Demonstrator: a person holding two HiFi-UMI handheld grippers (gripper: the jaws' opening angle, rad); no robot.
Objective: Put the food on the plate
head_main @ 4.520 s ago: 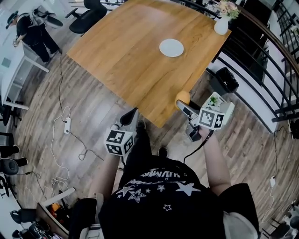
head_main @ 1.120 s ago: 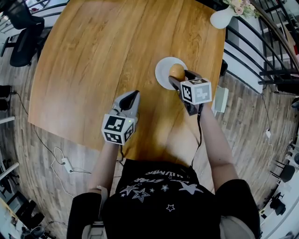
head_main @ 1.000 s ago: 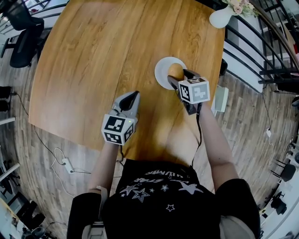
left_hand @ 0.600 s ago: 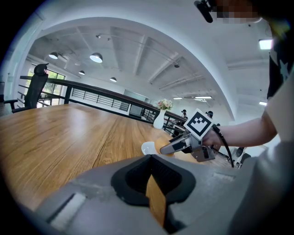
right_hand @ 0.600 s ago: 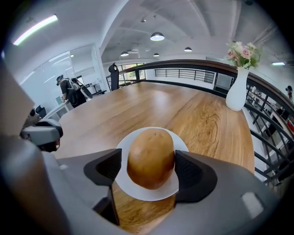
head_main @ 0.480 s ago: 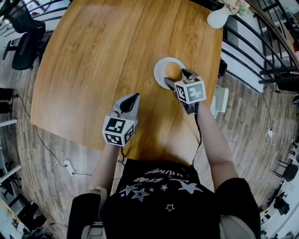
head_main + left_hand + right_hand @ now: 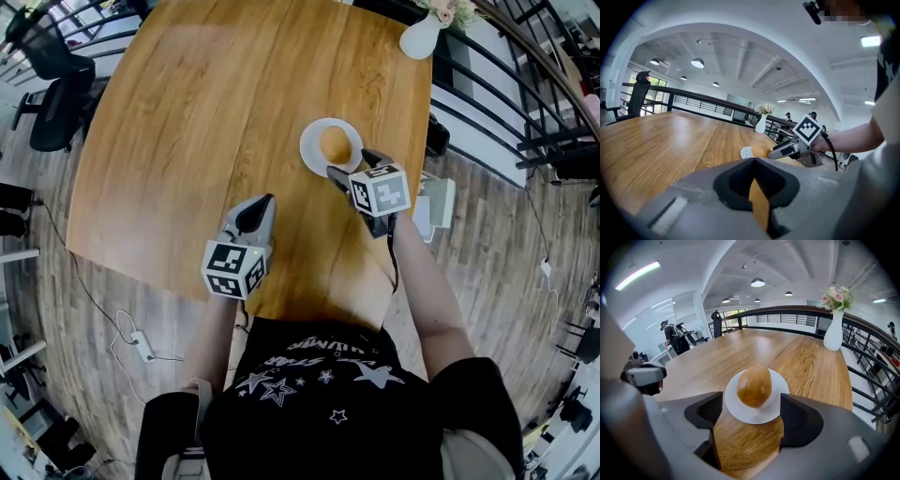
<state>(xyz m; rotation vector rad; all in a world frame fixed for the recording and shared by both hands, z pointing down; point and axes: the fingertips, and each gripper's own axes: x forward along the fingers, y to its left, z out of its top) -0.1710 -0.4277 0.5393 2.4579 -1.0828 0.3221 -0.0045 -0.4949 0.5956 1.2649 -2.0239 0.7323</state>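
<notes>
While the round brown food (image 7: 334,145) lies on the white plate (image 7: 308,152) at the table's (image 7: 206,112) far right, the right gripper (image 7: 352,166), its jaws just opening wide, holds nothing just near of it. The left gripper (image 7: 259,204) is closed and empty.

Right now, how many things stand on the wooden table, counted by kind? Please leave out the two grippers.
Plate: 1
Bun: 1
Vase: 1
Total: 3
</notes>
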